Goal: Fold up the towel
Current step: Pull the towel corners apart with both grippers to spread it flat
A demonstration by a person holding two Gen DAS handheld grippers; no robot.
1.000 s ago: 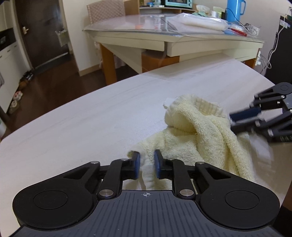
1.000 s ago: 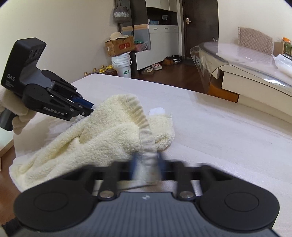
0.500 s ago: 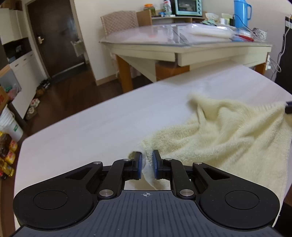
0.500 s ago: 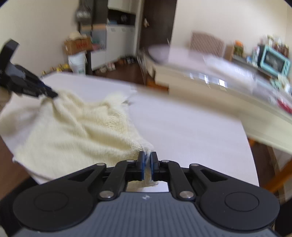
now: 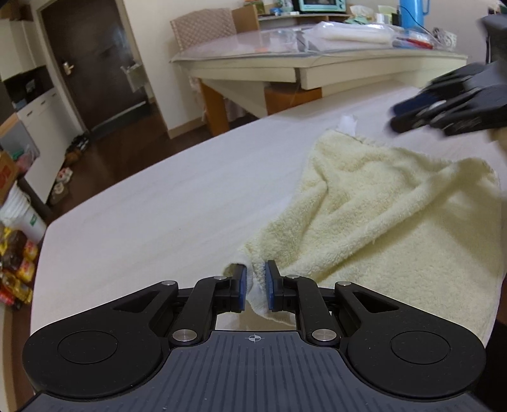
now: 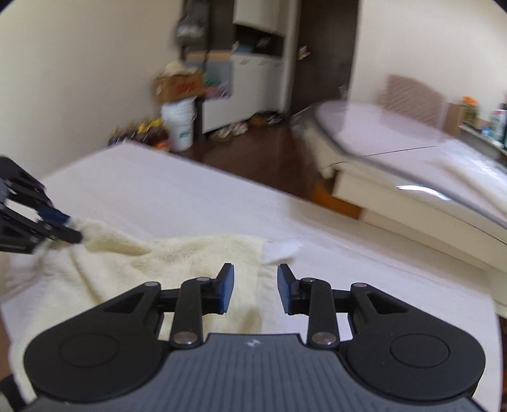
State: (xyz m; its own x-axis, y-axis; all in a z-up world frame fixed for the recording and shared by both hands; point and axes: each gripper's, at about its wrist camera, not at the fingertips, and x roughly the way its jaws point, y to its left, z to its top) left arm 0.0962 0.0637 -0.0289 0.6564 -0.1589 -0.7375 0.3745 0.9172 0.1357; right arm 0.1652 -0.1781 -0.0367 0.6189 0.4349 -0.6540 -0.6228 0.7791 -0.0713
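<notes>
Left tongs (image 5: 255, 286) clamped on towel (image 5: 380, 202) near corner, grip just easing. Right tongs (image 6: 255, 290) opening, nothing pinched, cloth edge lying under the gap. Towel spread, rumpled, on tabletop (image 5: 158, 206); white tag (image 6: 280, 250) at 12 o'clock of right tongs. Judgement: flattening nearly done, no fold yet.

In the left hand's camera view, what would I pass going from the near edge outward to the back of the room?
left gripper pinching the towel's corner → cream towel → its white tag → glass-topped table → teal toaster oven.
</notes>
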